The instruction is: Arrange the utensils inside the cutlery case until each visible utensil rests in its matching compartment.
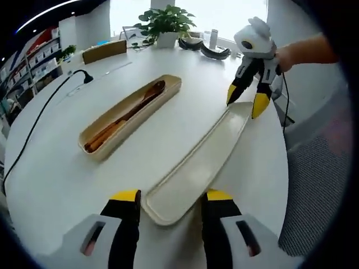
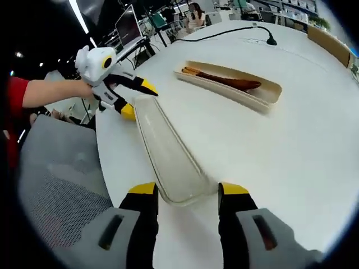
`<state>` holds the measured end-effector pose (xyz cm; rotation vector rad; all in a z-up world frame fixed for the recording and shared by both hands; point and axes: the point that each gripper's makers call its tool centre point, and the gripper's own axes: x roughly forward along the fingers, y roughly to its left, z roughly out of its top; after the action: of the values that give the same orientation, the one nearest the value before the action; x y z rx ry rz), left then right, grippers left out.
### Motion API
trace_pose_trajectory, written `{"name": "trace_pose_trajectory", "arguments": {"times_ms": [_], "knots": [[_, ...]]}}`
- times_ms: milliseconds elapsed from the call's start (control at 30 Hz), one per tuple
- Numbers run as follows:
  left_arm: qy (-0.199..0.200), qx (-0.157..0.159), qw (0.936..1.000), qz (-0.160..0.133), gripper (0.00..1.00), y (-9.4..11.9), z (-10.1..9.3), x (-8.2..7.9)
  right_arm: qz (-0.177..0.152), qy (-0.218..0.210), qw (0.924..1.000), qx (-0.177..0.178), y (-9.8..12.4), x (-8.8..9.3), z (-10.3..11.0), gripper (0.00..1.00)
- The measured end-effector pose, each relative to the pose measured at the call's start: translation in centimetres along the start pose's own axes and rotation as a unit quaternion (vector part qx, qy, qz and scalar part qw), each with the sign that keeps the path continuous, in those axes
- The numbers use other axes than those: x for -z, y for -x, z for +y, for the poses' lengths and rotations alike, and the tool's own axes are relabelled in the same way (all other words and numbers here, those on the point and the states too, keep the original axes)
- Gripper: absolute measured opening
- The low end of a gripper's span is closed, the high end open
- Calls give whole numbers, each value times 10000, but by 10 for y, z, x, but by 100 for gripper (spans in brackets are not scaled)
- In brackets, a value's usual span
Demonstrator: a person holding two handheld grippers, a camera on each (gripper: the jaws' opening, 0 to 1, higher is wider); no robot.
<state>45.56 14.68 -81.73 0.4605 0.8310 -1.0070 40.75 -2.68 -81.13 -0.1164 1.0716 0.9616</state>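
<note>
A long cream lid (image 1: 199,162) lies empty on the white round table (image 1: 56,179). Its near end sits between the jaws of my left gripper (image 1: 172,196), which is open. My right gripper (image 1: 245,101) stands open over the lid's far end, held by a hand (image 1: 297,53). To the left lies the cream cutlery case (image 1: 95,147), holding a wooden spoon (image 1: 148,92) and chopsticks (image 1: 106,133). In the right gripper view, the lid (image 2: 168,151) runs from my right gripper (image 2: 188,190) up to my left gripper (image 2: 138,99). The case (image 2: 269,95) with the dark spoon (image 2: 233,83) lies beyond.
A black cable (image 1: 42,112) with a plug (image 1: 87,77) crosses the table's left side. A potted plant (image 1: 165,22) and small items stand at the far edge. A grey mesh chair (image 1: 317,179) sits off the table's right edge, close to the lid.
</note>
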Motion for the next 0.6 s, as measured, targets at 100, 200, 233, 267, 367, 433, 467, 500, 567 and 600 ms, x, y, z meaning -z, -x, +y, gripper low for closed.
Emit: {"name": "trace_pose_trajectory", "arguments": {"times_ms": [100, 200, 233, 267, 367, 433, 467, 500, 567, 600], "knots": [[-34, 91, 9999, 55, 31, 3, -3, 1, -145, 655, 9977, 67, -2, -4, 5, 29], [181, 175, 9996, 123, 17, 5, -4, 3, 277, 1172, 9925, 191, -5, 9, 13, 18], [199, 159, 9996, 95, 20, 4, -2, 1, 227, 1294, 9912, 176, -8, 8, 16, 20], [170, 87, 9998, 66, 26, 4, -1, 1, 244, 1573, 9869, 282, -9, 9, 15, 18], [98, 5, 9999, 47, 26, 3, 1, 1, 257, 1659, 9851, 363, -9, 10, 13, 7], [45, -2, 10000, 43, 25, 4, 2, 1, 277, 1546, 9869, 357, -9, 10, 10, 8], [-22, -28, 10000, 67, 24, 4, 3, 2, 278, 1515, 9873, 394, -7, 12, 7, 10], [-41, -53, 9999, 91, 23, 5, 4, 3, 263, 1509, 9873, 433, -5, 11, 4, 11], [-19, -34, 9999, 93, 24, 5, 3, 3, 193, 1397, 9890, 439, -1, 11, 1, 14], [-19, -43, 9999, 92, 25, 5, 4, 4, 179, 1292, 9904, 464, 1, 12, -1, 16]]}}
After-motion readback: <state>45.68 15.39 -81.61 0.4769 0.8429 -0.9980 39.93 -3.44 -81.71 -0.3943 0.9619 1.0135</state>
